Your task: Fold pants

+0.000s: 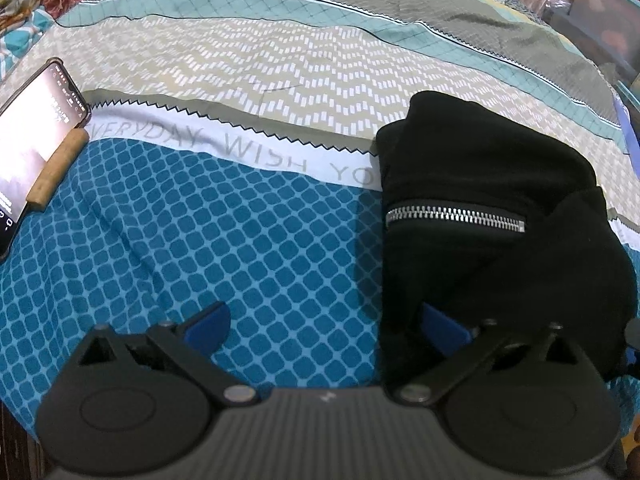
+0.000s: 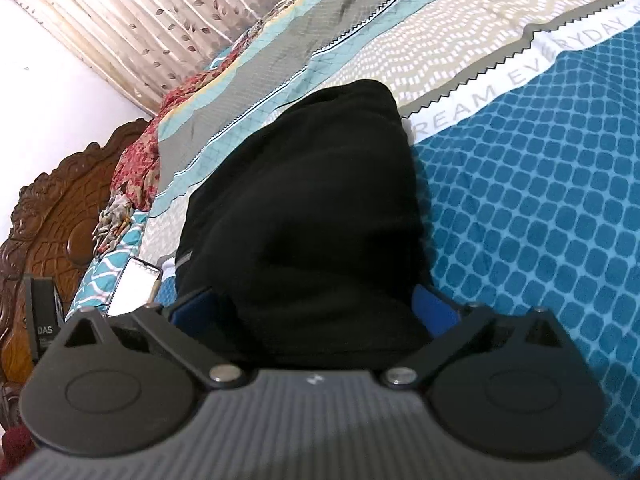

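Pants (image 1: 492,184), black and folded into a bundle, lie on the patterned bedspread (image 1: 248,240), with the left gripper (image 1: 324,324) spread wide beside them, its right finger over their near edge. The right gripper (image 2: 316,312) straddles the bundle's near end, jaws apart. A phone (image 1: 36,140) rests farther left.

Home bedroom: patterned bedsheet (image 1: 248,240) covering bed, carved wooden headboard (image 2: 52,216) standing behind, leaf-print curtain (image 2: 140,20) hanging
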Tool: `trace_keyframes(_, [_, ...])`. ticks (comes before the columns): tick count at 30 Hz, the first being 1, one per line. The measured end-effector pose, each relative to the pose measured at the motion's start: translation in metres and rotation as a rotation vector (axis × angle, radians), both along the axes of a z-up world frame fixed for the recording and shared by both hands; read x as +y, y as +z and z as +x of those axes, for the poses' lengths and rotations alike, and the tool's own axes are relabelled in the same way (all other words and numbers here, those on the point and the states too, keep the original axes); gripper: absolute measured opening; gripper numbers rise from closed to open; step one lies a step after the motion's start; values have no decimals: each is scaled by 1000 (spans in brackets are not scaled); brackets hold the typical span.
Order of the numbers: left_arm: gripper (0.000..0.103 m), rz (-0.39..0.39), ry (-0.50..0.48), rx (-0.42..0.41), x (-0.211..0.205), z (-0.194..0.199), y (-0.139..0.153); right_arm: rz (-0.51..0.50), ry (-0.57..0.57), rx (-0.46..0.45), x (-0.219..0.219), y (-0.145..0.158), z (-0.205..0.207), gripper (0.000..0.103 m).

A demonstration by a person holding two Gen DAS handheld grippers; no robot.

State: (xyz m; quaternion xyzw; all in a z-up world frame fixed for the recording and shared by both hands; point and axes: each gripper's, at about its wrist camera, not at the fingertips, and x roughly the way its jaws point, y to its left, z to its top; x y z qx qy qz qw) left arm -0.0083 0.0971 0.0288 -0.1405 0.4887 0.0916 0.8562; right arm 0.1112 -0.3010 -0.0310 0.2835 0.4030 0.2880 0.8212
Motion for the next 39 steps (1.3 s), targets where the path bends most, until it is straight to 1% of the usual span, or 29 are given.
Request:
trace_keyframes(5, [103, 10, -3, -3, -1, 0, 0, 27, -3, 6, -7, -2, 0, 103])
trace_keyframes(9, [103, 35, -11, -6, -4, -2, 0, 1, 2, -16, -4, 0, -4, 103])
trace_keyframes(13, [103, 40, -11, -4, -5, -2, 0, -27, 6, -35, 2, 2, -6, 103])
trace_keyframes(32, [103, 45, -19, -21, -5, -4, 1, -31, 6, -40, 2, 1, -4, 103])
trace_keyframes(36, [103, 40, -12, -6, -4, -3, 2, -40, 7, -43, 6, 1, -5, 103])
trace_keyframes(39, [103, 52, -14, 0, -6, -2, 3, -61, 10, -52, 11, 2, -6, 103])
